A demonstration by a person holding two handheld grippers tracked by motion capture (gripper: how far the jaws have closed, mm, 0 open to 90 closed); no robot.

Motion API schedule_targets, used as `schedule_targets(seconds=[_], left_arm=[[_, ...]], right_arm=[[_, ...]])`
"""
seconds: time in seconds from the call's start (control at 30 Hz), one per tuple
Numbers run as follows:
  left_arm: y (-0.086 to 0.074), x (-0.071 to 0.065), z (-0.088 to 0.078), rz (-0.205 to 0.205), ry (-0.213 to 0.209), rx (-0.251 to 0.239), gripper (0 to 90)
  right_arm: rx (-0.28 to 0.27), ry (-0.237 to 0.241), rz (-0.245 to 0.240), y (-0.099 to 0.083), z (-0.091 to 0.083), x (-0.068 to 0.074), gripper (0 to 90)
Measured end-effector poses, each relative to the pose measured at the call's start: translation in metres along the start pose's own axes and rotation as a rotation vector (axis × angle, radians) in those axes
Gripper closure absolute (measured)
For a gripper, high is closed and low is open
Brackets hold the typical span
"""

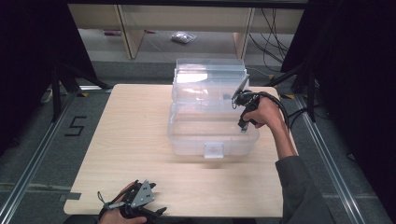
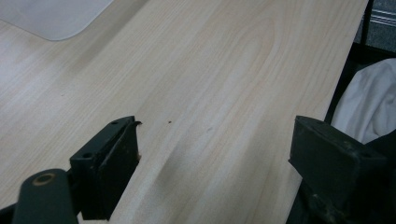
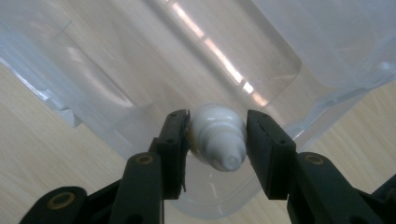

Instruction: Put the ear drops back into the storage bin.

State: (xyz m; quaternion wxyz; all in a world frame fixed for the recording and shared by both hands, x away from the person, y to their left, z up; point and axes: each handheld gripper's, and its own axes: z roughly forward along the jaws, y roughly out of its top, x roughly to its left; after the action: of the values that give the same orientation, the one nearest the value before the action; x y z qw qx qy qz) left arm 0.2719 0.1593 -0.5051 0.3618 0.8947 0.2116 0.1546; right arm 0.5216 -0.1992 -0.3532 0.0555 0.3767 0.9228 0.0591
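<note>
- Where the right gripper (image 3: 217, 140) is seen along its own two black jaws, a small white bottle (image 3: 218, 136) is clamped between them, its ribbed collar and nozzle tip turned toward the camera.
- The bottle is held over the open clear plastic box (image 3: 116, 98) — the box's floor and rounded corner are seen behind and below it, with light wood visible outside the walls.
- In the high view the right gripper (image 1: 243, 122) is pointed down into the right side of the clear plastic box (image 1: 187, 140), and the right hand (image 1: 264, 113) is wrapped round its grip just above the right wall.
- The box is placed near the middle of the wooden table (image 1: 135, 135), its lid raised at the far side and a latch seen on the near wall.
- The left gripper (image 1: 135, 199) is rested at the near edge of the table, well apart from the box.
- In its own view the left gripper (image 2: 212, 158) is shown with the jaws spread wide — nothing lies between them, and bare table (image 2: 210, 70) is seen beyond.
</note>
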Motion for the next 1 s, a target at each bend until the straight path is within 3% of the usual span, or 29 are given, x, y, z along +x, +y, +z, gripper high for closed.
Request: schedule_targets(seconds=[0.2, 0.23, 0.27, 0.47, 0.53, 0.57, 0.6, 0.7, 0.8, 0.83, 0.87, 1.0], left_arm=[[0.0, 0.0, 0.001, -0.003, 0.005, -0.008, 15.2], [0.0, 0.0, 0.0, -0.001, 0.02, -0.007, 15.2], [0.0, -0.001, 0.0, -0.007, 0.016, -0.002, 15.2], [0.0, 0.001, 0.001, 0.006, 0.01, 0.002, 15.2], [0.0, 0.001, 0.0, 0.007, 0.006, 0.001, 15.2], [0.0, 0.001, 0.0, 0.006, 0.007, -0.001, 15.1], [-0.001, 0.001, 0.0, 0.004, 0.007, -0.001, 15.2], [0.0, 0.001, 0.0, 0.008, 0.007, 0.002, 15.2], [0.0, 0.001, 0.0, 0.009, 0.007, 0.001, 15.2], [0.0, 0.001, 0.0, 0.009, 0.007, 0.001, 15.2], [-0.001, 0.001, 0.0, 0.009, 0.008, 0.002, 15.2], [0.0, 0.001, 0.0, 0.008, 0.007, 0.0, 15.2]], right_arm=[[0.033, 0.011, 0.021, -0.001, 0.018, -0.005, 60.2], [0.033, 0.013, 0.005, -0.001, 0.02, -0.007, 60.1], [0.062, 0.016, 0.059, 0.0, 0.02, -0.003, 60.1], [0.069, -0.014, -0.009, -0.001, 0.035, -0.009, 60.1], [0.078, 0.002, 0.017, -0.002, 0.041, -0.008, 60.2], [0.073, 0.001, -0.018, -0.002, 0.044, -0.011, 60.2], [0.091, 0.004, 0.023, -0.001, 0.046, -0.008, 60.1], [0.111, 0.004, 0.047, 0.0, 0.049, -0.006, 60.1], [0.102, 0.008, 0.017, 0.0, 0.055, -0.008, 60.1], [0.102, 0.012, -0.017, 0.001, 0.056, -0.01, 60.1], [0.104, 0.014, 0.014, 0.0, 0.058, -0.008, 60.2], [0.114, 0.025, 0.025, -0.001, 0.065, -0.008, 60.1]])
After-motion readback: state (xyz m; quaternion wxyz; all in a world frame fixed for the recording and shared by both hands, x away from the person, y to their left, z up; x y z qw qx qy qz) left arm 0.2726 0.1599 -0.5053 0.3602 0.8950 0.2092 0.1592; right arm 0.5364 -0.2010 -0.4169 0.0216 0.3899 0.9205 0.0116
